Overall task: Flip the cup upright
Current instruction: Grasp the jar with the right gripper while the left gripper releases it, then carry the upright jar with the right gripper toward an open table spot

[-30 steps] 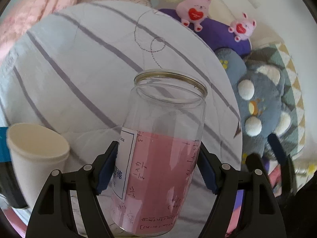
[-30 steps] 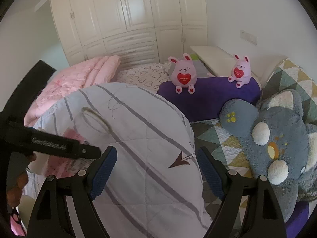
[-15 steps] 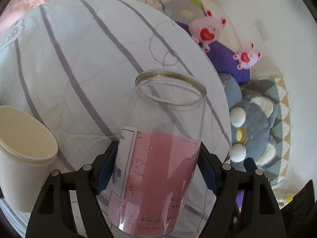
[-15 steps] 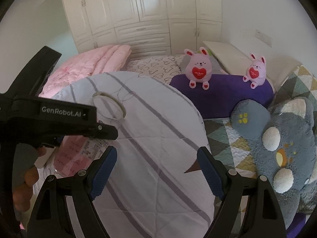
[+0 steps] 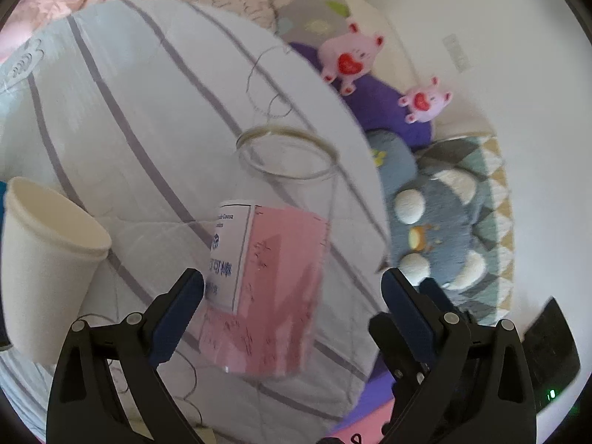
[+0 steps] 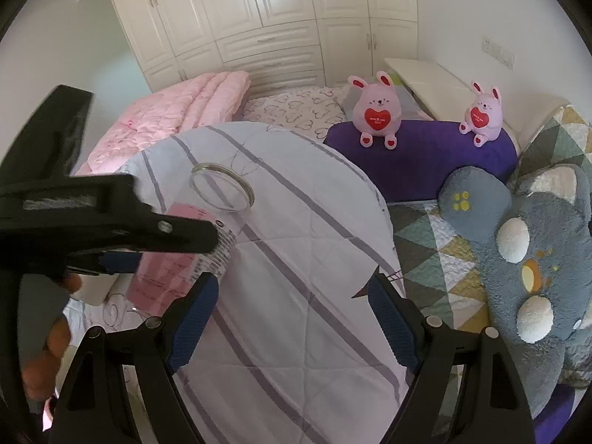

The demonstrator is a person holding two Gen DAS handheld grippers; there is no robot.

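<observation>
A clear glass cup (image 5: 281,244) with a pink and white label stands upright, mouth up, on the striped quilt (image 5: 129,118). My left gripper (image 5: 292,288) is open, its blue pads (image 5: 177,307) apart from the glass on both sides. The cup also shows in the right wrist view (image 6: 192,236), partly behind the left gripper's black body (image 6: 92,218). My right gripper (image 6: 292,307) is open and empty over the quilt to the cup's right.
A white paper cup (image 5: 44,266) stands upright left of the glass. A purple cushion (image 6: 425,155) with two pink plush rabbits (image 6: 375,114), a grey plush toy (image 6: 518,251), a pink blanket (image 6: 166,118) and white wardrobes (image 6: 259,18) lie beyond.
My left gripper has opened and let go of the glass cup, which now stands free between the pads. The right view has shifted slightly closer to the cup.
</observation>
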